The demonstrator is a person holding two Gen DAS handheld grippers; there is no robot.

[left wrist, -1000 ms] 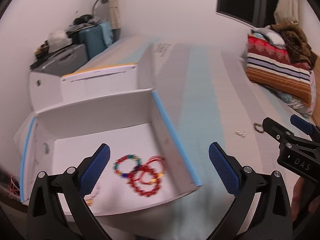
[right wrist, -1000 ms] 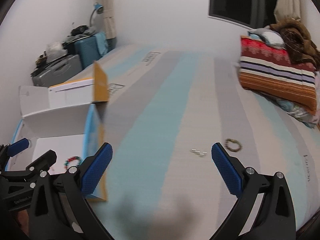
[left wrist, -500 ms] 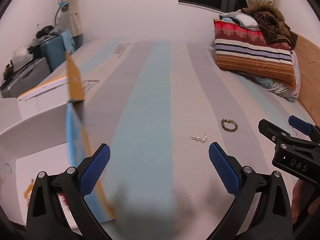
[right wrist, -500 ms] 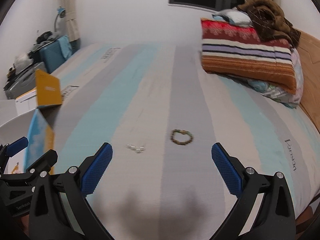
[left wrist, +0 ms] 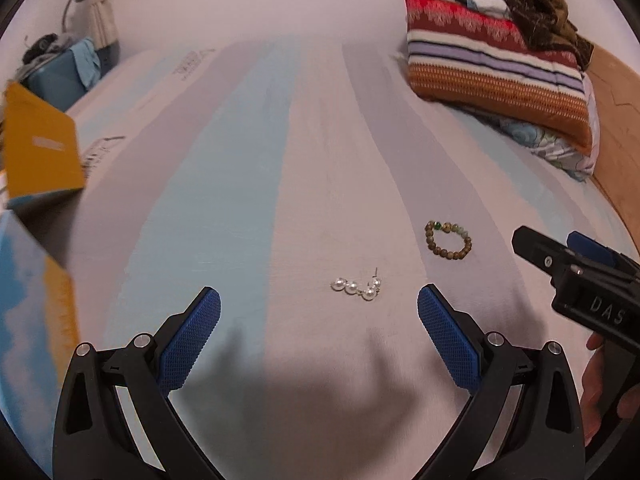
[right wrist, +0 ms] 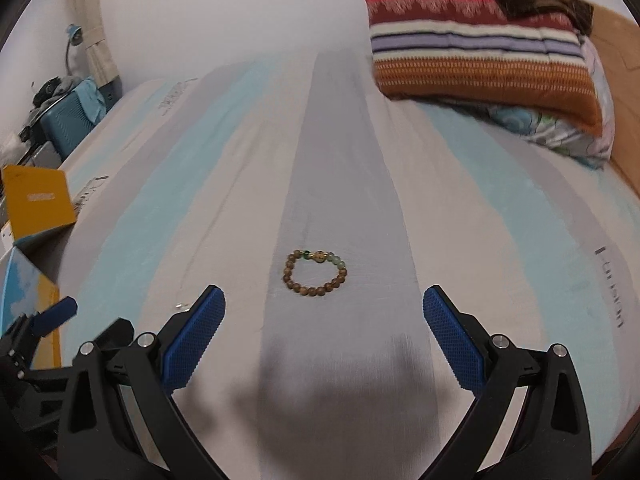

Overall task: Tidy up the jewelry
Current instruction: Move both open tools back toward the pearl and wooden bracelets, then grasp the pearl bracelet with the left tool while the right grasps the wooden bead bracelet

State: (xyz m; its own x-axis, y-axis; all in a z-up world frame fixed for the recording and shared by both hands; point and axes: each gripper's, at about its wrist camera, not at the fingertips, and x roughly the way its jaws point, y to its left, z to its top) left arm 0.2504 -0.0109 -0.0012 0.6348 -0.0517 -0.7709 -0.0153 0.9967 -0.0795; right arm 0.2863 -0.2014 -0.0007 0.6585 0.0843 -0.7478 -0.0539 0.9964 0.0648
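A small cluster of white pearl earrings (left wrist: 358, 287) lies on the striped bedsheet, just ahead of my open, empty left gripper (left wrist: 319, 322). A brown bead bracelet (left wrist: 449, 239) with some green beads lies to its right. In the right wrist view the bracelet (right wrist: 315, 272) lies just ahead of my open, empty right gripper (right wrist: 324, 320), and the pearls (right wrist: 182, 305) peek out beside its left finger. The open cardboard box (left wrist: 38, 264) is at the far left; its inside is hidden.
A striped pillow (left wrist: 496, 76) with a brown cloth on it lies at the far right of the bed. The box's yellow flap (right wrist: 38, 200) stands up at the left. Suitcases and clutter (right wrist: 64, 108) stand beyond the bed's left edge.
Both grippers have swung right, away from the box with the red and multicoloured bracelets, and moved closer to the pearls and the brown bracelet. Both stay open.
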